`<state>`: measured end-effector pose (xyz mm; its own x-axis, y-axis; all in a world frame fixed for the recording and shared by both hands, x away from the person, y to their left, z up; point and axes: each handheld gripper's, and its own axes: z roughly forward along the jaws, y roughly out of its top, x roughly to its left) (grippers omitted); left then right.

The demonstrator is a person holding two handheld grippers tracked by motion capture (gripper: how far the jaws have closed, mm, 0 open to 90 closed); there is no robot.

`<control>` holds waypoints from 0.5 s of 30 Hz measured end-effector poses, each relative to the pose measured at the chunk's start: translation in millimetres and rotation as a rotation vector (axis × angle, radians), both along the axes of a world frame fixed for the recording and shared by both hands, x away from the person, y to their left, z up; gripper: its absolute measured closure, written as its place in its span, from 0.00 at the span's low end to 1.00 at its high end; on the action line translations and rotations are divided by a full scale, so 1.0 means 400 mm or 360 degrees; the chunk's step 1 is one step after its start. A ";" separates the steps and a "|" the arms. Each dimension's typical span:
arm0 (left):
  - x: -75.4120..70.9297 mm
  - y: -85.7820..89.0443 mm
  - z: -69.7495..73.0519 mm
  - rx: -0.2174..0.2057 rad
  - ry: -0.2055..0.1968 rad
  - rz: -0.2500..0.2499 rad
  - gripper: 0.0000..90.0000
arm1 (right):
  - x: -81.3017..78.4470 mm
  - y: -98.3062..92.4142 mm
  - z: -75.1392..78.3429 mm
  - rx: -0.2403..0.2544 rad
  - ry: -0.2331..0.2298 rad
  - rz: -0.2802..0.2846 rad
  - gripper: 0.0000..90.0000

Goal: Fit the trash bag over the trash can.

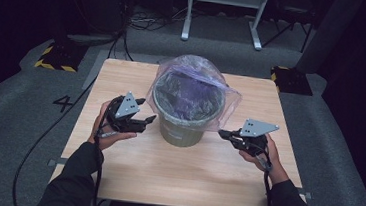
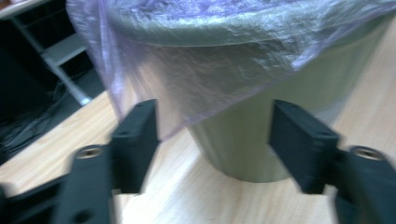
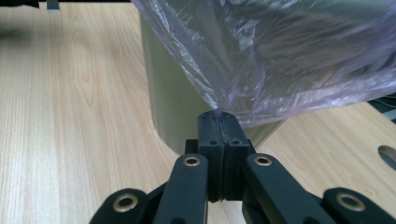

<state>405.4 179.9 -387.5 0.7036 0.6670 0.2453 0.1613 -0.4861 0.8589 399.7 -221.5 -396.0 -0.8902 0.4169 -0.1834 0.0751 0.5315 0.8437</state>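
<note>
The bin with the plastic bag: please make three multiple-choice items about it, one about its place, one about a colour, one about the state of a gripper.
1. Where does the green bin stand?
A. on the wooden table, between the two grippers
B. on the grey floor
C. at the table's near edge

2. What colour is the plastic bag over the bin?
A. solid black
B. see-through purple
C. yellow

3. How is the right gripper?
A. wide open, away from the bag
B. shut on the bin's rim
C. shut on the bag's lower edge

Answers:
1 A: the high view shows the bin on the table with a gripper at each side.
2 B: the bin shows through the purple film.
3 C: the right gripper view shows the jaws closed with the film pinched at their tips.
</note>
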 end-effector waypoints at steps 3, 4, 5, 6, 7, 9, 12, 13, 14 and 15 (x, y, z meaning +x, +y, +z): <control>0.021 -0.006 0.004 0.0010 -0.0009 0.0030 0.23 | 0.000 0.001 0.010 -0.0003 -0.0015 -0.0006 0.99; 0.029 -0.008 0.004 0.0007 -0.0007 0.0040 0.24 | 0.000 0.001 0.011 -0.0009 -0.0024 -0.0009 0.98; 0.035 -0.010 0.004 0.0007 -0.0018 0.0061 0.28 | 0.000 0.001 0.012 -0.0006 -0.0024 -0.0014 0.98; 0.039 -0.013 0.002 0.0010 -0.0056 0.0099 0.38 | -0.001 0.000 0.013 0.0001 -0.0017 -0.0013 0.97; 0.041 -0.015 0.001 0.0027 -0.0093 0.0125 0.52 | -0.001 0.000 0.013 0.0007 -0.0012 -0.0011 0.96; 0.049 -0.014 -0.001 0.0006 -0.0109 0.0144 0.76 | -0.002 -0.001 0.013 0.0015 -0.0010 -0.0025 0.96; 0.053 -0.012 -0.006 -0.0026 -0.0097 0.0108 1.00 | -0.002 -0.002 0.010 0.0010 -0.0001 -0.0022 0.96; 0.052 -0.014 -0.008 -0.0011 -0.0080 0.0088 1.00 | -0.003 -0.002 0.008 0.0001 0.0002 -0.0025 0.97; 0.051 -0.018 -0.012 0.0016 -0.0078 0.0080 1.00 | -0.004 -0.003 0.006 -0.0008 0.0007 -0.0020 0.97; 0.049 -0.021 -0.016 0.0047 -0.0070 0.0074 1.00 | -0.005 -0.004 0.004 -0.0015 0.0015 -0.0020 0.99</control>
